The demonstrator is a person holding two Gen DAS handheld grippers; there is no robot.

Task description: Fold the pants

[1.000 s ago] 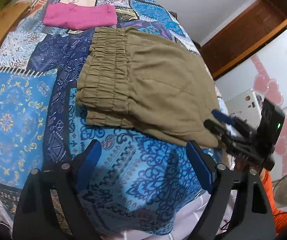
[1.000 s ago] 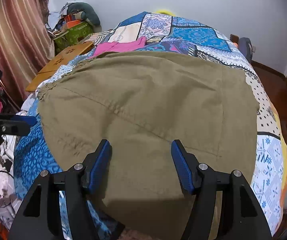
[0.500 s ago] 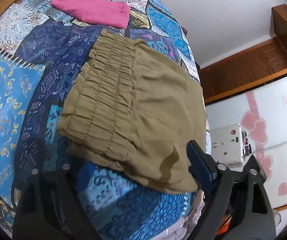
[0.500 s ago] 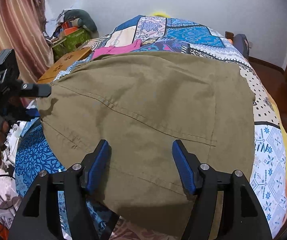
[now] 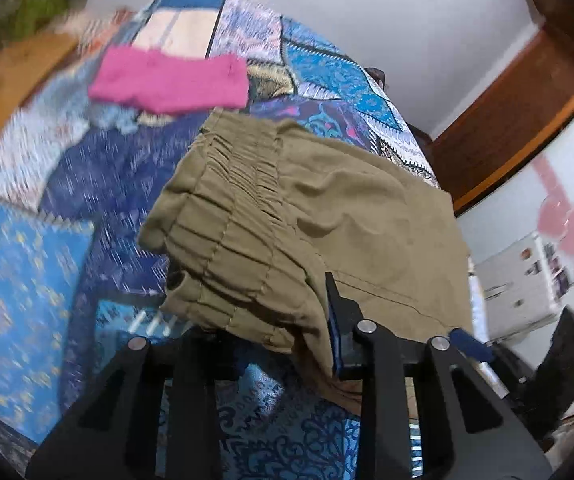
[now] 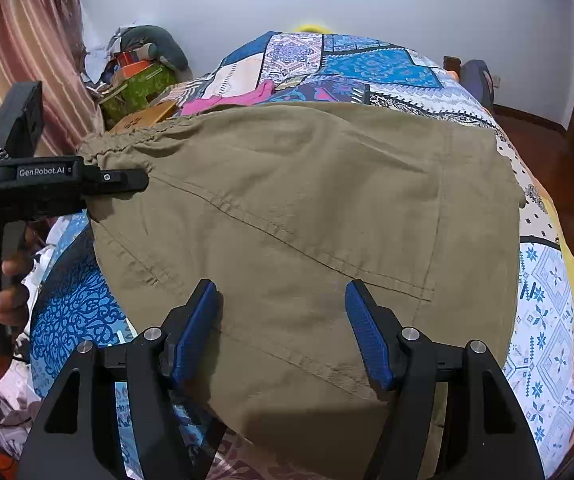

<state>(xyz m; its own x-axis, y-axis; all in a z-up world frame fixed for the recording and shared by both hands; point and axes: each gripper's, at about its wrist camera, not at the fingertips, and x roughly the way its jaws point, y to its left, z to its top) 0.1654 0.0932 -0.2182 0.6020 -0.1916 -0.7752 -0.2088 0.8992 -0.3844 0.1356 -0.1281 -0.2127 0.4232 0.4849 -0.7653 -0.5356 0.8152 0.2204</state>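
Patchwork bedspread (image 5: 27,280), left claw (image 5: 283,340) closing on olive pants (image 6: 307,208) waistband corner, right claw (image 6: 283,332) apart above fabric

Pants (image 6: 307,220) on bed (image 6: 547,320) — folded cloth (image 5: 171,80) behind, twd wall.

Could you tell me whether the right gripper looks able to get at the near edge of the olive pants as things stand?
Probably yes: the right gripper hangs open directly over the pants, and nothing lies between.
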